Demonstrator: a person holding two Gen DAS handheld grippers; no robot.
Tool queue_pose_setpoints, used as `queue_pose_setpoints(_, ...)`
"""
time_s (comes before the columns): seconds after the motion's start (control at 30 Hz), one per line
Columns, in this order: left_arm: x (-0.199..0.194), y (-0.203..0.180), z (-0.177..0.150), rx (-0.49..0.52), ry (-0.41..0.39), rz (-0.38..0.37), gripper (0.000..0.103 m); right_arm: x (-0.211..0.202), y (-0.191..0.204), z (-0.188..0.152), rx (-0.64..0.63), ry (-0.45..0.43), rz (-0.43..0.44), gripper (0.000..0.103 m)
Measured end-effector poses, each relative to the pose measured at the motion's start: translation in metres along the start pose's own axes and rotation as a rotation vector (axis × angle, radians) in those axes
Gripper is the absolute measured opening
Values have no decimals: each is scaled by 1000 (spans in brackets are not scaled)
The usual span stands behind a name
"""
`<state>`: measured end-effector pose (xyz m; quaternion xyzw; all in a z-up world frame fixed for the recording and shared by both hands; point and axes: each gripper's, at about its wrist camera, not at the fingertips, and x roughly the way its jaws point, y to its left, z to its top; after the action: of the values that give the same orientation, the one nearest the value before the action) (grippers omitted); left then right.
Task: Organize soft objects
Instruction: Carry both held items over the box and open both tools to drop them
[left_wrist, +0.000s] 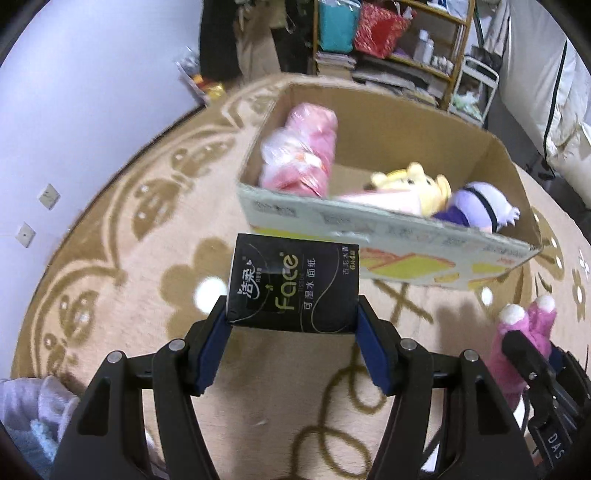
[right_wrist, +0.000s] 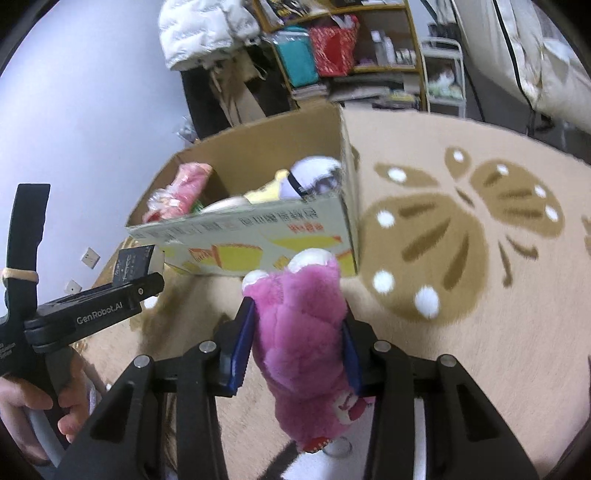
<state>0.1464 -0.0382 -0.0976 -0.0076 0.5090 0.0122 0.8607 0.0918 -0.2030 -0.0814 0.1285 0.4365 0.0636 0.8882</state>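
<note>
Left tool (left_wrist: 291, 314) pinches a black tissue pack (left_wrist: 293, 284) and right tool (right_wrist: 295, 332) clamps a pink plush toy (right_wrist: 306, 332), both just short of the cardboard box (left_wrist: 388, 236) on the rug (right_wrist: 461, 295). Three soft items already lie inside; these two apparently remain.
</note>
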Motion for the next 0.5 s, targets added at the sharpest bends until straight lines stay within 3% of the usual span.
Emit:
queue_pose_setpoints(0.27,-28,44,6,-27,-113,21,64,-9,11,14,-4,-50,23,44)
queue_pose_setpoints(0.5,-47,50,14,-30,-188,36,64,-29,21,35,-37,-129,36,44)
